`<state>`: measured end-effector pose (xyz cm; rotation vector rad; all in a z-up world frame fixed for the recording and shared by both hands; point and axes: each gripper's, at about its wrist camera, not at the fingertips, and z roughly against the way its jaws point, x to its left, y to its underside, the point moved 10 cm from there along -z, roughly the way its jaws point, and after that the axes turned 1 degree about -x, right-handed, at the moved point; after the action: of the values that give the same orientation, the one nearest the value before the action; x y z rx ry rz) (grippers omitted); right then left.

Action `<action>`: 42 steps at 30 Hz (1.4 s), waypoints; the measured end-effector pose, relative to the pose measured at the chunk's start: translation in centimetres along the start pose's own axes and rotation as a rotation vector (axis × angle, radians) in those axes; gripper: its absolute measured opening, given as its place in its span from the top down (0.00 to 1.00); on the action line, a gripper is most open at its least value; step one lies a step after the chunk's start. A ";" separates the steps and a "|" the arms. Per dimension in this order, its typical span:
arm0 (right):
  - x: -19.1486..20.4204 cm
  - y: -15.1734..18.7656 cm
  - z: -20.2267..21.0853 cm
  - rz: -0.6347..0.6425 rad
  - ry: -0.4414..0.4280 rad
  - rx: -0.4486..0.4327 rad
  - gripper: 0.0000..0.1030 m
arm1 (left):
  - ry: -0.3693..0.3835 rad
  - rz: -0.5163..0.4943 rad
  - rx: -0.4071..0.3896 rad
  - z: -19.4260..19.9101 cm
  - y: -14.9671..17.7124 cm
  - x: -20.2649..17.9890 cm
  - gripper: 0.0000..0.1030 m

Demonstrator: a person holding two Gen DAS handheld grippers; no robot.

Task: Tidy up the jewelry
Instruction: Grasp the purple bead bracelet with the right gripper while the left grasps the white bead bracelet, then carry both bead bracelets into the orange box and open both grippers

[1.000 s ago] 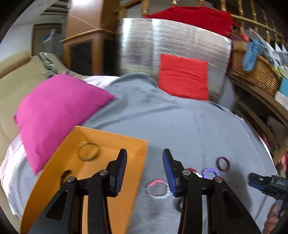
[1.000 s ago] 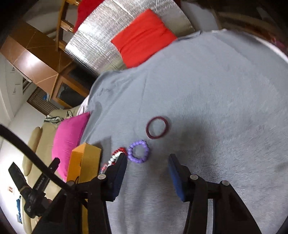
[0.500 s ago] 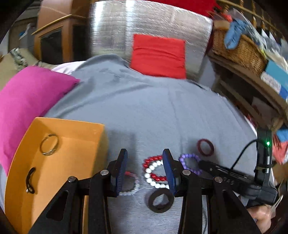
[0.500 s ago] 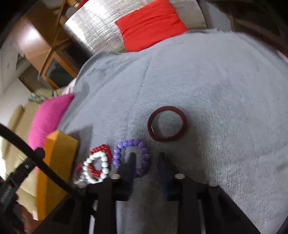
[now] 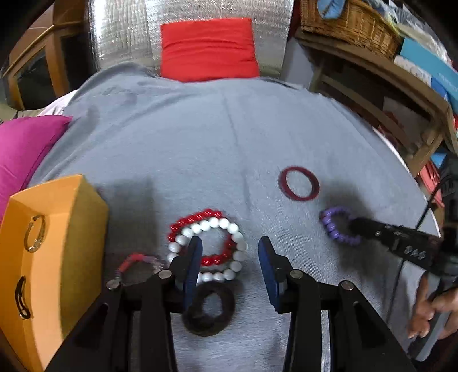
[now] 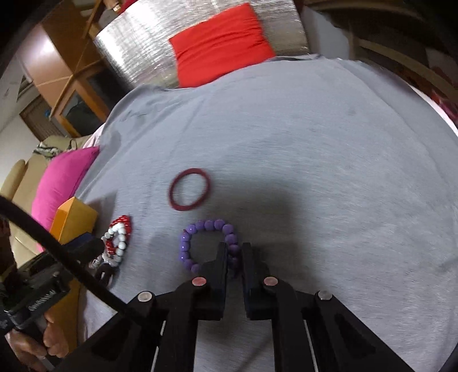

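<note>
My right gripper (image 6: 234, 253) is shut on the near side of a purple bead bracelet (image 6: 200, 229) lying on the grey cloth; the bracelet also shows in the left wrist view (image 5: 333, 226). My left gripper (image 5: 229, 259) is open over a white bead bracelet (image 5: 211, 224) that overlaps a red bead bracelet (image 5: 197, 217). A black ring (image 5: 209, 307) lies just under it. A dark red bangle (image 5: 299, 183) lies farther back. The orange tray (image 5: 68, 257) at left holds a gold ring (image 5: 34, 233) and a dark clip (image 5: 21, 297).
A small red-and-clear bracelet (image 5: 134, 261) lies between the tray and my left gripper. A pink cushion (image 5: 20, 148) sits at far left, a red cushion (image 5: 207, 51) at the back against a silver panel. Wooden shelves and a wicker basket (image 5: 349, 25) stand at right.
My left gripper has moved right from the tray to over the bead bracelets. My right gripper has come down and closed on the purple bracelet.
</note>
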<state>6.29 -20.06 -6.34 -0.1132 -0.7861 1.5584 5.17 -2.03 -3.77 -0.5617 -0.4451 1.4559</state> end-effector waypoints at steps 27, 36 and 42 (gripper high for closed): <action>-0.8 0.8 0.5 -0.065 -0.040 0.019 0.90 | 0.264 -0.054 0.030 -0.4 1.0 -6.2 0.91; -0.2 0.8 0.2 -0.001 -0.005 0.006 0.88 | 0.217 -0.106 0.073 -1.8 2.3 -6.5 0.70; 0.4 0.8 0.4 0.071 -0.008 -0.017 0.90 | 0.226 -0.100 0.057 -1.1 2.8 -6.8 0.90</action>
<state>5.37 -19.79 -6.27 -0.1490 -0.8087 1.6205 3.10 -8.86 -5.94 -0.6413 -0.2496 1.2884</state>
